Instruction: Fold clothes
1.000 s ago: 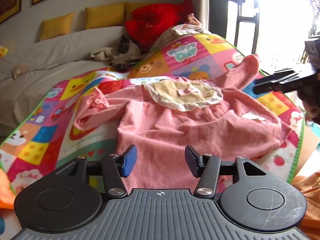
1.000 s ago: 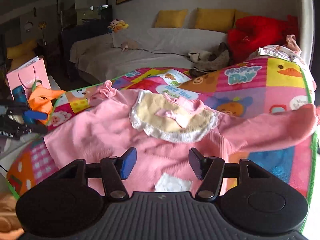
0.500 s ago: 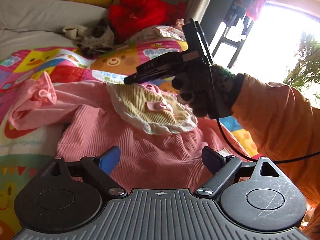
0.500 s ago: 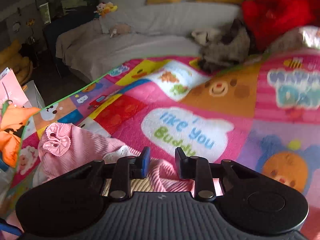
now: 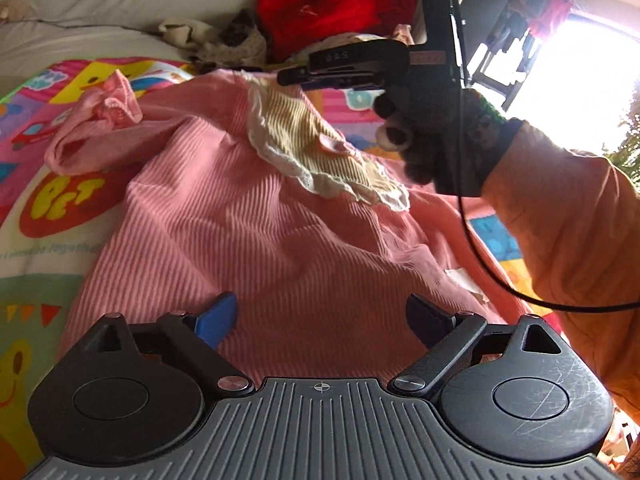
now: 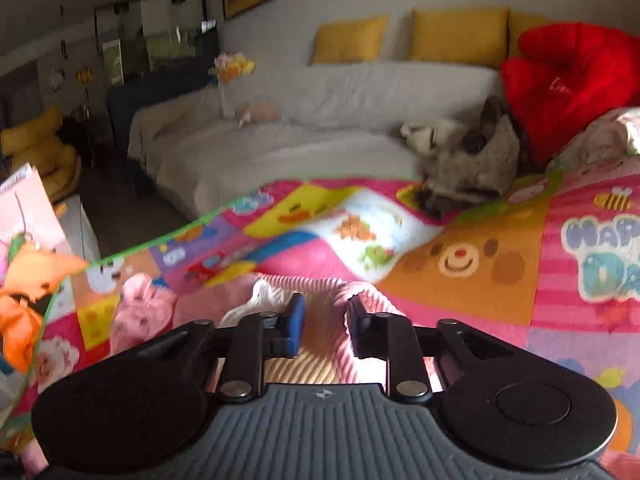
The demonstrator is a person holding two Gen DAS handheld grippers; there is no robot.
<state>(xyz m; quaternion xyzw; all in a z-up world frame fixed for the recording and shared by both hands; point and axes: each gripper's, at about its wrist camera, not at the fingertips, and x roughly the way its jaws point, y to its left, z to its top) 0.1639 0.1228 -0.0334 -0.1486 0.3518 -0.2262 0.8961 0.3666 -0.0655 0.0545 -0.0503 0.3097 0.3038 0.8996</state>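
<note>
Patchwork-printed, brightly coloured play mat (image 5: 60, 216) covers the bed, and on it lies the pink ribbed child's top with a cream lace-edged collar (image 5: 248, 240), its neckline lifted off the mat. An orange sleeve (image 5: 568, 216) leads to a dark-gloved hand (image 5: 436, 128) carrying the right gripper (image 6: 324, 322); its jaws are opening, with a fold of the top's neckline between them. Left gripper (image 5: 320, 320) hovers over the top's lower body, jaws wide and holding nothing.
</note>
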